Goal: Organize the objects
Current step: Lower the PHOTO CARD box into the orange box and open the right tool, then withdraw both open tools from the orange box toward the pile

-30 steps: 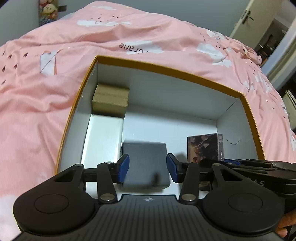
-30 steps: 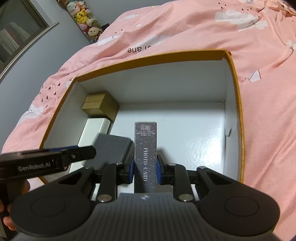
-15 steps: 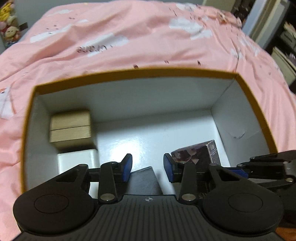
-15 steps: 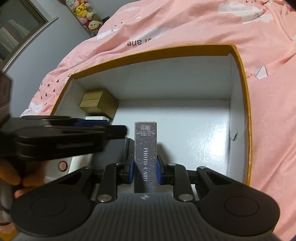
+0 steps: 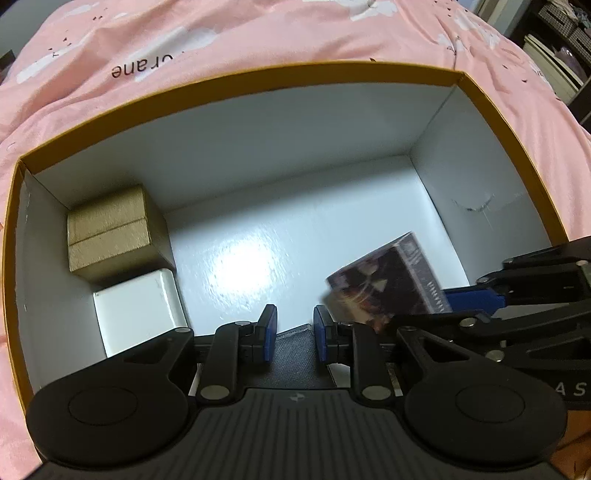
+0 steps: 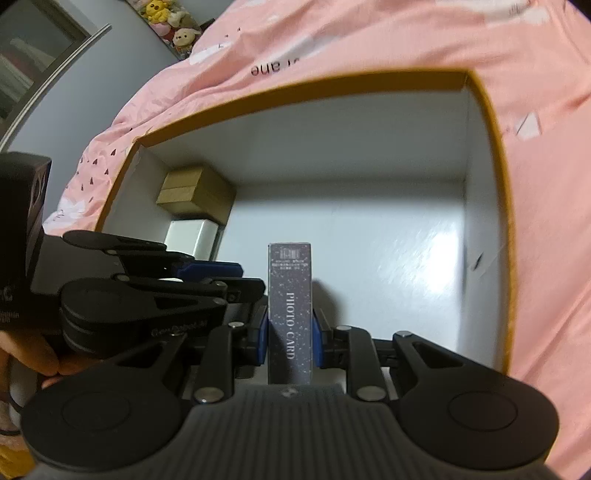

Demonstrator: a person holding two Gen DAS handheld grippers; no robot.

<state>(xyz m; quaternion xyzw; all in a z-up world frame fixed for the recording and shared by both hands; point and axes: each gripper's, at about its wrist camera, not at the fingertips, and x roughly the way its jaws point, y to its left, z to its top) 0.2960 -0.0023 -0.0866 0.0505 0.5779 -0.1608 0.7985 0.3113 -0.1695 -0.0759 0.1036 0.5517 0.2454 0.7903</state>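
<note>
An orange-rimmed white box point(image 5: 258, 77) lies open on the bed. A gold box point(image 5: 110, 232) and a white box point(image 5: 136, 314) sit along its left wall. A dark grey box point(image 5: 291, 343) lies on the floor just under my left gripper point(image 5: 294, 334). That gripper's jaws are closing, with a gap between the blue pads and nothing pinched. My right gripper point(image 6: 290, 325) is shut on a dark "PHOTO CARD" box point(image 6: 290, 317), held upright over the box floor. In the left wrist view the card box point(image 5: 388, 280) hangs at the right.
The pink bedspread point(image 5: 258, 33) with white clouds surrounds the box on all sides. Plush toys point(image 6: 166, 18) sit by the far wall. A hand point(image 6: 22, 350) holds the left gripper point(image 6: 207, 271) close beside the right one. The box floor point(image 6: 388, 240) shows bare white at the middle and right.
My left gripper let go of the dark grey box, swung and dropped lower over it, and its jaws narrowed. The right gripper stayed put, still gripping the card box.
</note>
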